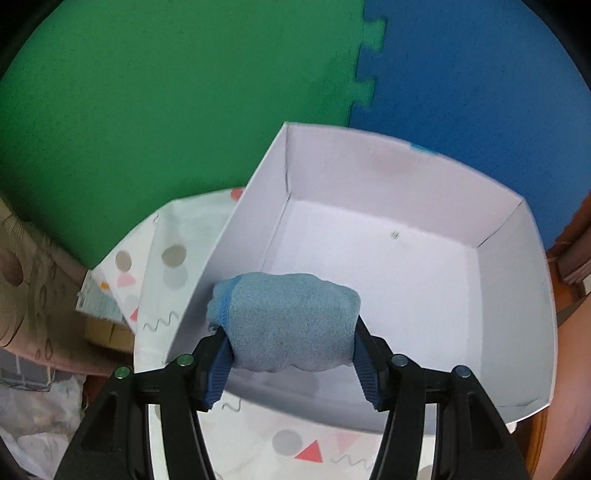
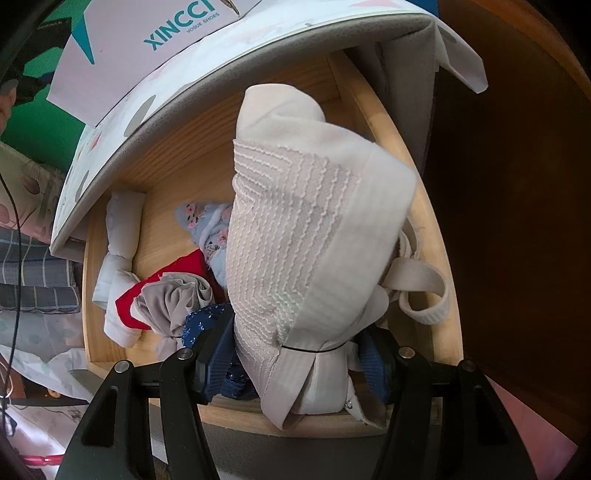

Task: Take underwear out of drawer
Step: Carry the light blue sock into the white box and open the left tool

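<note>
From the left wrist camera, the left gripper [image 1: 291, 362] has its jaws clenched on one rolled grey-blue underwear piece [image 1: 288, 325], a blue pad pressing in at each end of the roll. The roll hangs above one open white cardboard box [image 1: 509, 295], over its near left corner; the box's floor shows bare. The box rests on a white surface printed with grey circles, pink triangles and squiggles [image 1: 173, 236]. Beyond it lie two foam floor mats joined by puzzle teeth, one green [image 1: 166, 92] and one blue [image 1: 480, 74].

From the right wrist camera, the right gripper [image 2: 295, 365] has its jaws clenched on one large white textured bundle [image 2: 295, 240], tied near its lower end by one thin black band [image 2: 314, 349]. The bundle stands above one open wooden drawer [image 2: 432, 236]. In the drawer four other rolled pieces can be counted: one white roll [image 2: 122, 229] at the left wall, one pale blue floral piece [image 2: 210, 225], one red and grey roll [image 2: 162, 295] and one dark blue dotted piece [image 2: 203, 321] touching the left jaw. One white elastic strap [image 2: 421, 288] loops out at the right. Above the drawer sits the patterned top [image 2: 110, 129], carrying one box side printed XINCCI [image 2: 159, 33].
</note>
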